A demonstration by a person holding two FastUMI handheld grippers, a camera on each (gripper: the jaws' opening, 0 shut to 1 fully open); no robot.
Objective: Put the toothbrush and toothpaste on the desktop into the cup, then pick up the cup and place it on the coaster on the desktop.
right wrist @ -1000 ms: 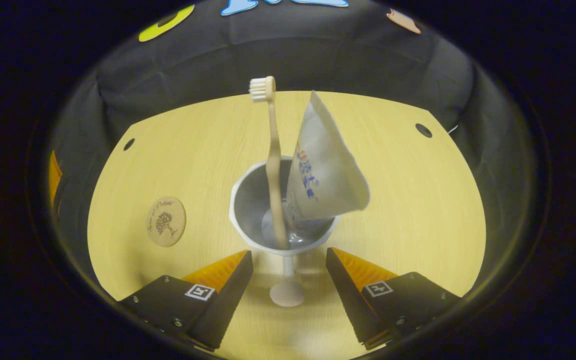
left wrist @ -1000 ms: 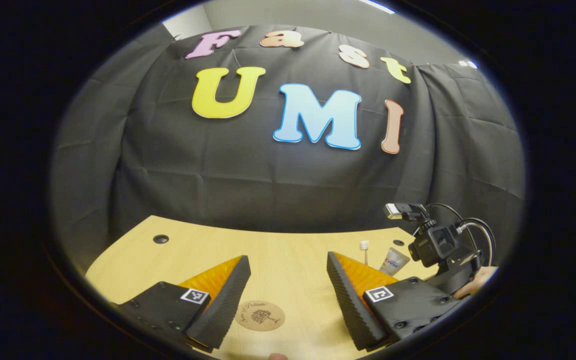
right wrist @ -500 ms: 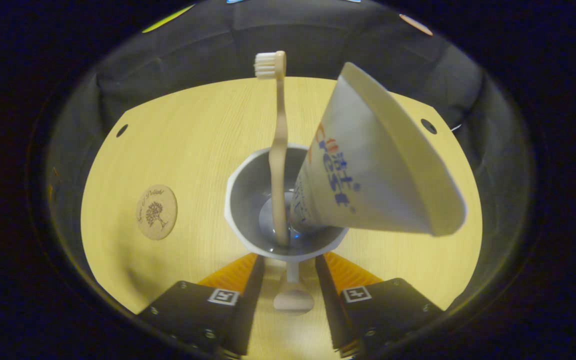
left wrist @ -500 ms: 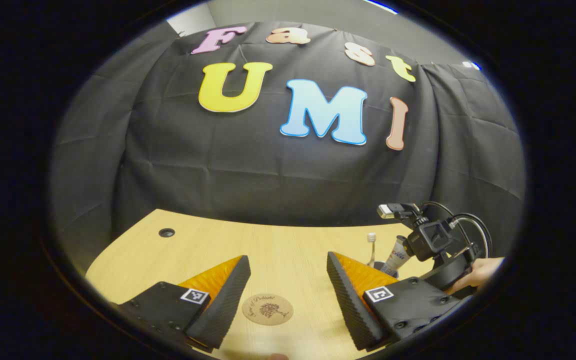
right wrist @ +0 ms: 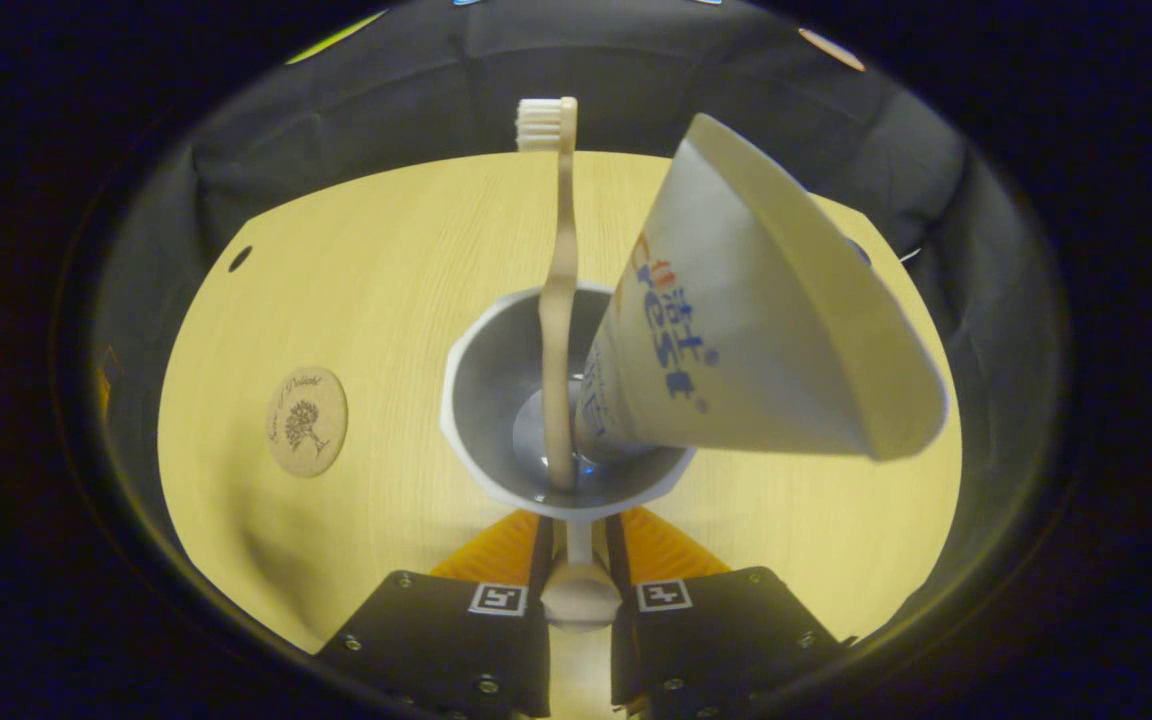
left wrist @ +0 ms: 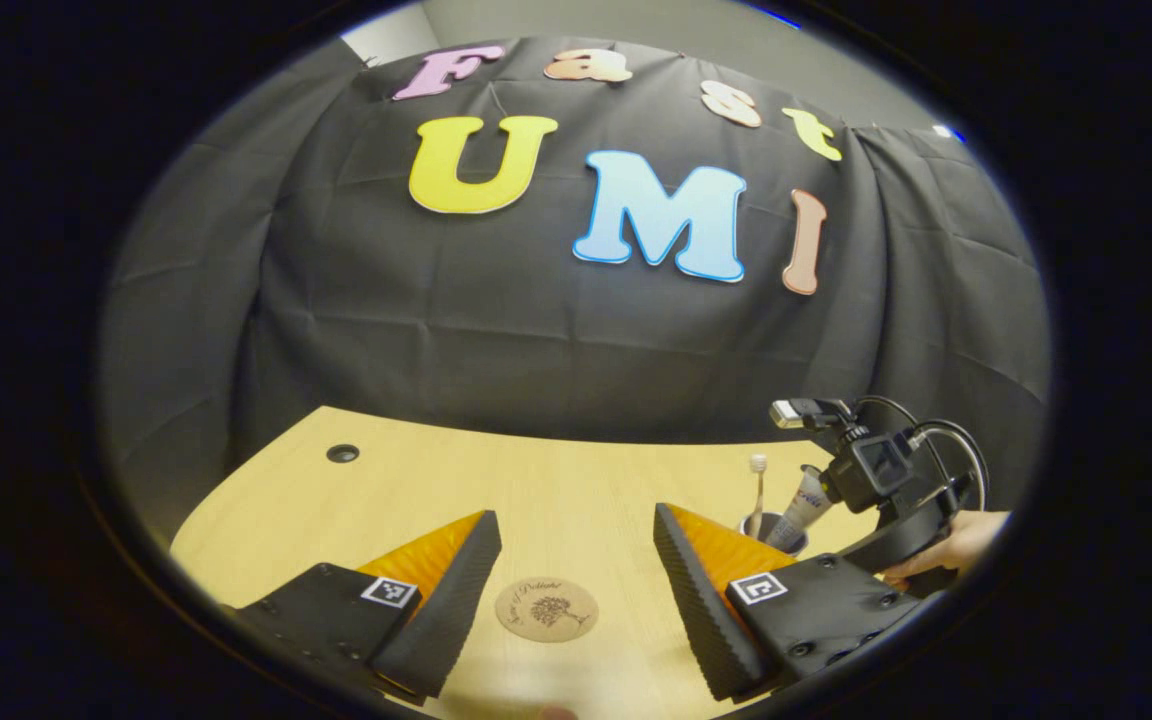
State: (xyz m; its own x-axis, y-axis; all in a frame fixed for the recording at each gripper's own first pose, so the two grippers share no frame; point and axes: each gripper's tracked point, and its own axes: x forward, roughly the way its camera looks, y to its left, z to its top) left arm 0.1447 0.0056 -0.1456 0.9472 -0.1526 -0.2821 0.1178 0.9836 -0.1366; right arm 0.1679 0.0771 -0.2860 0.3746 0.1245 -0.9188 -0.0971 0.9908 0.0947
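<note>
Ahead of your left fingers (left wrist: 476, 590) stretches a pale wood-grain table (left wrist: 556, 490) with a curved far edge. A round dark cable hole (left wrist: 342, 453) sits in it, well beyond the fingers and off to their left. Behind the table hangs a black cloth wall (left wrist: 496, 330), creased and draped in folds. Above the cloth you can see a strip of plain grey room wall (left wrist: 636, 25). Past your right fingers (right wrist: 576, 560) the same table (right wrist: 376, 260) glows yellow under the light, with another hole (right wrist: 239, 258) far ahead to their left.
</note>
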